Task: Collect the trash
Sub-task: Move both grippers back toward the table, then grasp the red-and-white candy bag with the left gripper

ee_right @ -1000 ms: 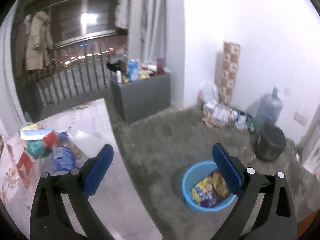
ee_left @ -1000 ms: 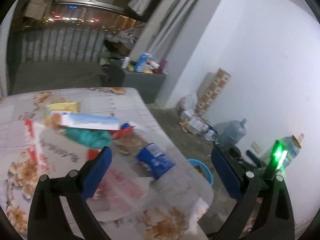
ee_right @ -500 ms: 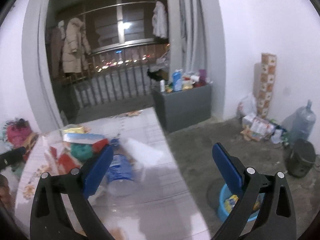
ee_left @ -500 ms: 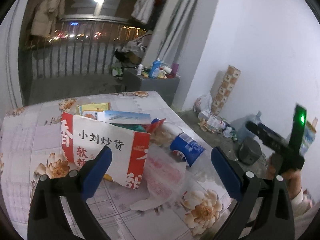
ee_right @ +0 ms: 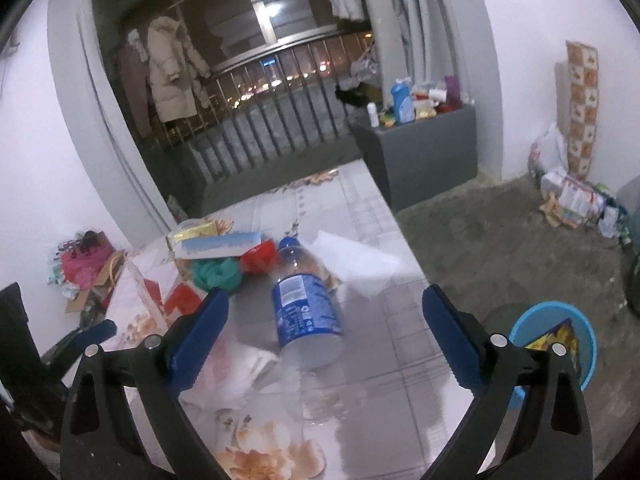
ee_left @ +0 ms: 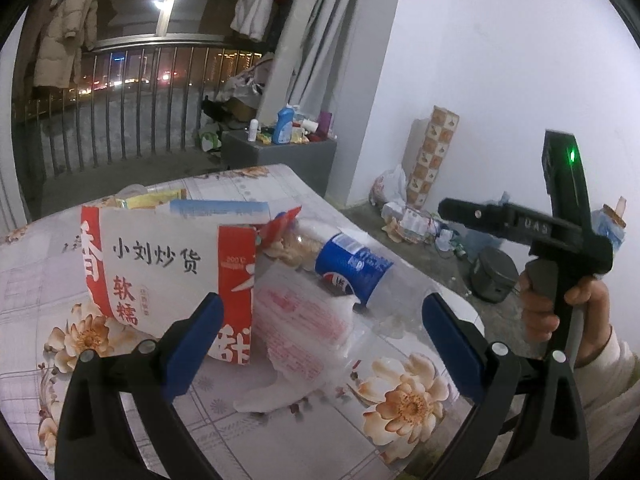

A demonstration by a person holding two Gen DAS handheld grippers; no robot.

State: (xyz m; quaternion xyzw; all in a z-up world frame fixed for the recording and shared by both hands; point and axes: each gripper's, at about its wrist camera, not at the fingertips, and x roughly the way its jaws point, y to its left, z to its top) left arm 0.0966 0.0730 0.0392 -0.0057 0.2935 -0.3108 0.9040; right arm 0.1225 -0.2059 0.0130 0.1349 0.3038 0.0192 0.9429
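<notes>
We see a clear plastic bottle with a blue label (ee_right: 306, 312) lying on its side on the floral table (ee_right: 372, 216). Beside it stands a red-and-white paper snack bag (ee_left: 160, 268), with a thin crumpled plastic wrapper (ee_left: 304, 328) between them.

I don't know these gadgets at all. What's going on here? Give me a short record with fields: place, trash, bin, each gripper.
place: flowered table beside a concrete floor
trash: bottle lying on its side; red-and-white bag standing up; clear wrapper; green wad
bin: blue basin on the floor, already holding wrappers
left gripper: open, empty, facing the bag
right gripper: open, empty, over the bottle
</notes>
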